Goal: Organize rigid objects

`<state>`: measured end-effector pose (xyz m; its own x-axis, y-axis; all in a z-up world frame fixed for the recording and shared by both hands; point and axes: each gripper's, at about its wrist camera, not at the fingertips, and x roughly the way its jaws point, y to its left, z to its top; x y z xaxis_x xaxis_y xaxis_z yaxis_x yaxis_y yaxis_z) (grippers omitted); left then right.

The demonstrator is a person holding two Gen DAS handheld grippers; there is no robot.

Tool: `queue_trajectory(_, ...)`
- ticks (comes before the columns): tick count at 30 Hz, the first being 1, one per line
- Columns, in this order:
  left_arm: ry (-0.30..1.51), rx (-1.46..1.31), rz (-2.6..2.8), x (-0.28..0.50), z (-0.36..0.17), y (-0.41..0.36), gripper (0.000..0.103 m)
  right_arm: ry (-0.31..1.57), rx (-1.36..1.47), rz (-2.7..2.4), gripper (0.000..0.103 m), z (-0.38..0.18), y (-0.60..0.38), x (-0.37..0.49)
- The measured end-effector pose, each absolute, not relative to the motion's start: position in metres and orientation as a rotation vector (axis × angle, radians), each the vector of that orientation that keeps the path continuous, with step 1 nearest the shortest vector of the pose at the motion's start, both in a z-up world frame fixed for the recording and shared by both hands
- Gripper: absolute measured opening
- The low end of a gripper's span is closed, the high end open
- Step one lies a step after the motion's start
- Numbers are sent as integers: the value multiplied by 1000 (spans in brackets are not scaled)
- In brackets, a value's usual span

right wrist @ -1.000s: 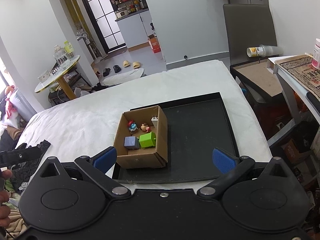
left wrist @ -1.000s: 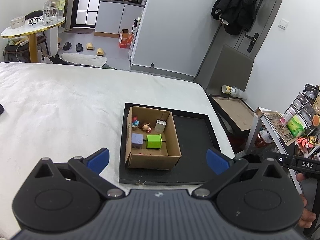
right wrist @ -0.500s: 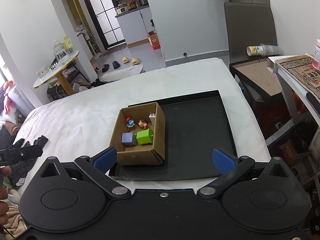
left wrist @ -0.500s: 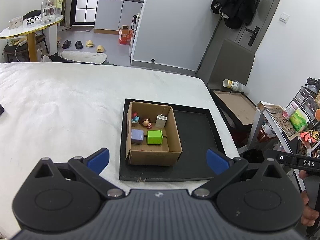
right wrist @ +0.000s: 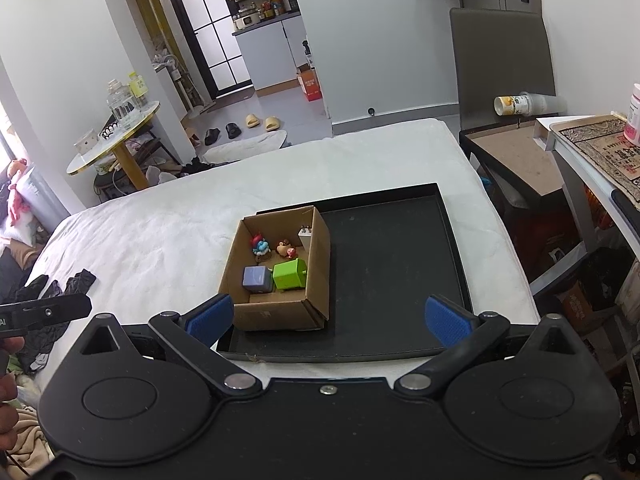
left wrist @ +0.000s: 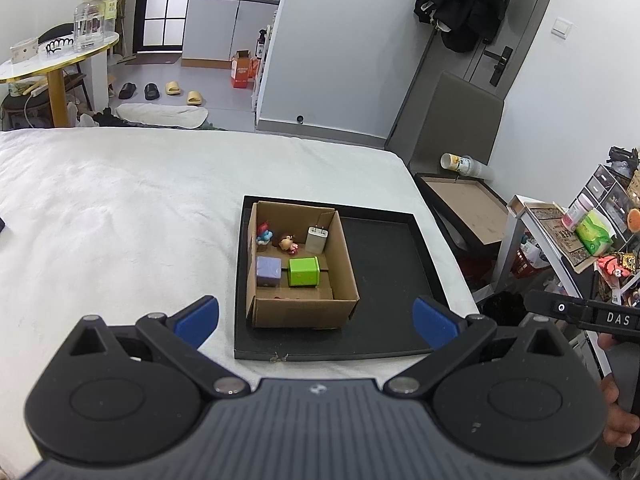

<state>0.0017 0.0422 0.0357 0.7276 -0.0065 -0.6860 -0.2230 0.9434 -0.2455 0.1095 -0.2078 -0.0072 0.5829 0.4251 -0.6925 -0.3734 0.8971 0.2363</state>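
We see the cardboard box (left wrist: 302,268) sitting higher in the left wrist frame than before, and higher in the right wrist frame (right wrist: 280,276); both grippers have perhaps pulled back slightly.

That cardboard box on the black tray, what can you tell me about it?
The box is plain brown corrugated cardboard, open at the top, standing upright in the left part of a shallow black tray on a white bed. It holds a purple cube, a green block, a white charger with its prongs up, and two small figurines. Neither gripper touches it.
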Motion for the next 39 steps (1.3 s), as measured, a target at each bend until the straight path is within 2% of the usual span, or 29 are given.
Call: queue_trajectory(39,737,-346,135,-2,34,47,103,823,34,471,103,-1,-205,111)
